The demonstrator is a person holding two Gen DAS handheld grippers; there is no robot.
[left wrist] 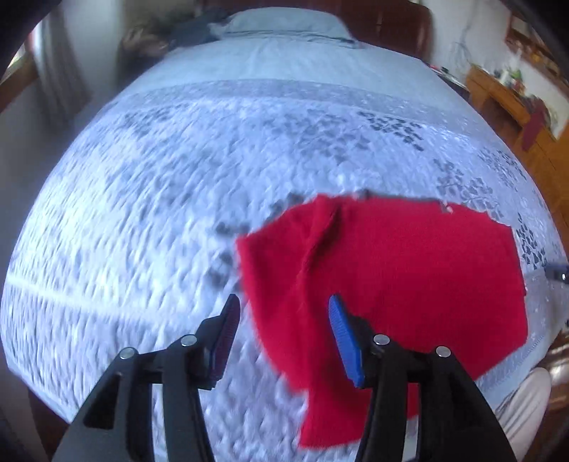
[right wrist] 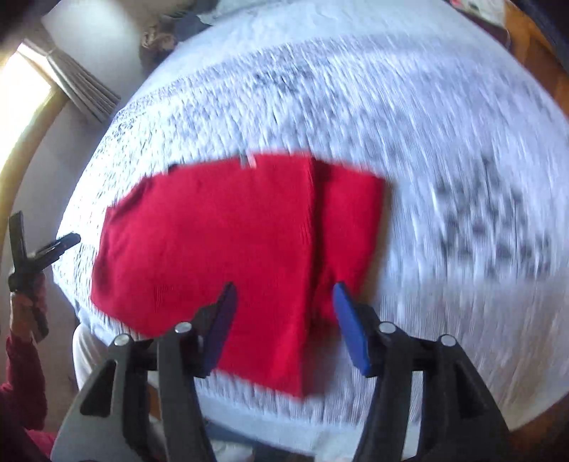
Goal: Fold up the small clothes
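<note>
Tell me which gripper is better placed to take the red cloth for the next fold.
Probably the right gripper: it hangs open directly over the red cloth. The left gripper is open too, but sits at the cloth's edge, half over the bedspread.

clearance | I saw open bedspread (left wrist: 149,213) around the flat red garment (left wrist: 409,270) | pillow (left wrist: 281,21) far off

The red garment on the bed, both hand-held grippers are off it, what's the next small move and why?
Probably lower the right hand-held gripper onto the near edge of the red garment and pinch it for another fold. The garment lies flat on the bed with a lengthwise crease, still broad. Both grippers are open and empty above it, the left hand-held gripper at its other end.
</note>
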